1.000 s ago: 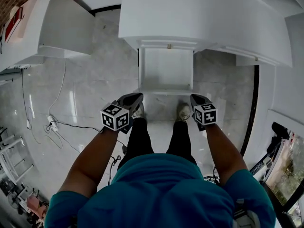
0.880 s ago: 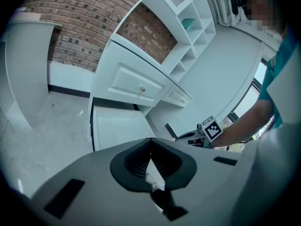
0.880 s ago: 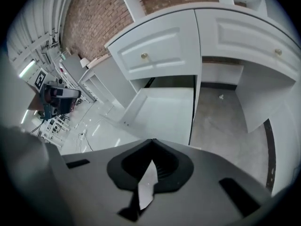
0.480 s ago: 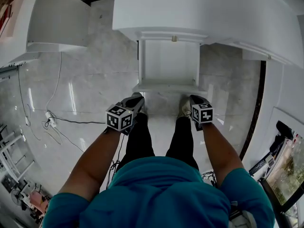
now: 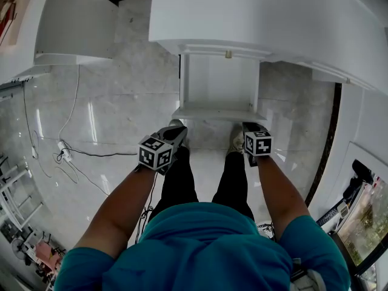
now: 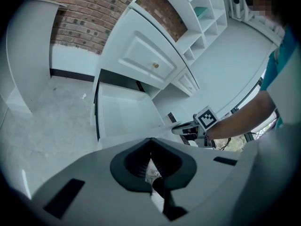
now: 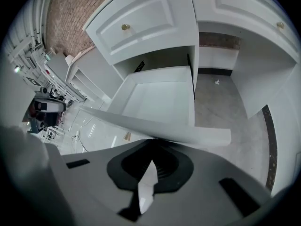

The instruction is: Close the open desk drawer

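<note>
One broad white tabletop (image 5: pixel 254 11) filled the upper part of the head view, with a pale grey marble floor (image 5: pixel 121 114) spread below and to its left. From under the tabletop's front edge a white open drawer (image 5: pixel 218 113) stood pulled well out toward the person, its bare inside showing. A white panelled drawer front shut above it carried a small brass knob (image 5: pixel 228 54).

The person stood at the drawer's front in a teal shirt (image 5: pixel 206 247) and black trousers (image 5: pixel 179 180), both forearms reaching forward.

The left gripper (image 5: pixel 176 131) hung just short of the drawer's front left corner, near it but apart. In the left gripper view its jaws (image 6: pixel 151 140) stood together with nothing between them, and the drawer (image 6: pixel 124 114) lay ahead of the tips and a little to the left.

The right gripper (image 5: pixel 250 127) sat just beside the drawer's front right corner. In the right gripper view its jaws (image 7: pixel 153 140) were likewise closed and empty, and the drawer's front panel (image 7: pixel 155 126) ran slantwise right above the tips. Whether they touched it could not be told. The right gripper (image 6: pixel 181 128) also showed in the left gripper view, beside the drawer's far front corner.
</note>
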The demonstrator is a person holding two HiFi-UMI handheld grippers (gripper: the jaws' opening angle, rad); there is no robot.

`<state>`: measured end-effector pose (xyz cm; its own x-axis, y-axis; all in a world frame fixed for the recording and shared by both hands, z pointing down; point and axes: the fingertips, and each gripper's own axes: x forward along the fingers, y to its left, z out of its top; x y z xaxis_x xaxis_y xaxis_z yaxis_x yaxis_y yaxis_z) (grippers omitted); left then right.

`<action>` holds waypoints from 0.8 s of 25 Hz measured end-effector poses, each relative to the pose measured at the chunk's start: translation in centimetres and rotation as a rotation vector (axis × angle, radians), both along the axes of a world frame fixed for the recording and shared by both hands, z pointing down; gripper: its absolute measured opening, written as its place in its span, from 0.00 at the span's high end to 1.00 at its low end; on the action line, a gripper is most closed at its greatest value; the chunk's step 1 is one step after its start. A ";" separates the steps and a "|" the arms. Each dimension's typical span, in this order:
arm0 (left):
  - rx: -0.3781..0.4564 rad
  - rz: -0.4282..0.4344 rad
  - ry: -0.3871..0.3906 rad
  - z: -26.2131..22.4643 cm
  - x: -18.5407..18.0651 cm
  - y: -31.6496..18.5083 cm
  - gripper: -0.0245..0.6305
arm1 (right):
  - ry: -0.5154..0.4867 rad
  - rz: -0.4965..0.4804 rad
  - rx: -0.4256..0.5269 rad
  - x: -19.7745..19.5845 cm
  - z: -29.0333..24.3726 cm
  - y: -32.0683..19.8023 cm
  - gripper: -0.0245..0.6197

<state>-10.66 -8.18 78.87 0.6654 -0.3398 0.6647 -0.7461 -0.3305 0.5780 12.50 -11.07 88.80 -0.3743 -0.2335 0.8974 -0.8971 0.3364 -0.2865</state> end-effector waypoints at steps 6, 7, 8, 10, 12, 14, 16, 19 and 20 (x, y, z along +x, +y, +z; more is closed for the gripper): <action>0.016 -0.009 0.002 -0.4 -0.3 -1.3 0.94 | -0.003 0.006 0.011 -0.3 -0.2 -1.6 0.93; 0.019 -0.010 0.001 -0.5 -0.4 -1.5 0.94 | -0.002 0.008 0.013 -0.3 -0.2 -1.9 0.93; 0.021 -0.011 0.000 -0.5 -0.5 -1.8 0.94 | -0.002 0.012 0.016 -0.3 -0.2 -2.2 0.93; 0.025 -0.016 0.000 -0.6 -0.8 -2.2 0.94 | -0.003 0.019 0.021 -0.4 -0.3 -2.9 0.93; 0.030 -0.021 -0.001 -0.7 -1.1 -2.5 0.94 | -0.003 0.025 0.027 -0.4 -0.4 -3.5 0.93; 0.033 -0.028 -0.003 -0.7 -1.3 -2.9 0.94 | -0.002 0.027 0.033 -0.5 -0.4 -4.1 0.93; 0.035 -0.037 -0.002 -0.7 -1.6 -3.2 0.94 | 0.000 0.026 0.038 -0.6 -0.4 -4.7 0.93; 0.040 -0.040 -0.003 -0.7 -1.8 -3.7 0.94 | 0.001 0.030 0.046 -0.6 -0.4 -5.6 0.93; 0.041 -0.041 -0.004 -0.7 -1.9 -3.9 0.94 | 0.000 0.034 0.049 -0.6 -0.4 -5.9 0.93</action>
<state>-12.53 -12.05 78.19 0.6479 -0.3939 0.6519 -0.7616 -0.3229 0.5618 11.87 -16.93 88.42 -0.3653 -0.2893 0.8848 -0.9082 0.3195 -0.2705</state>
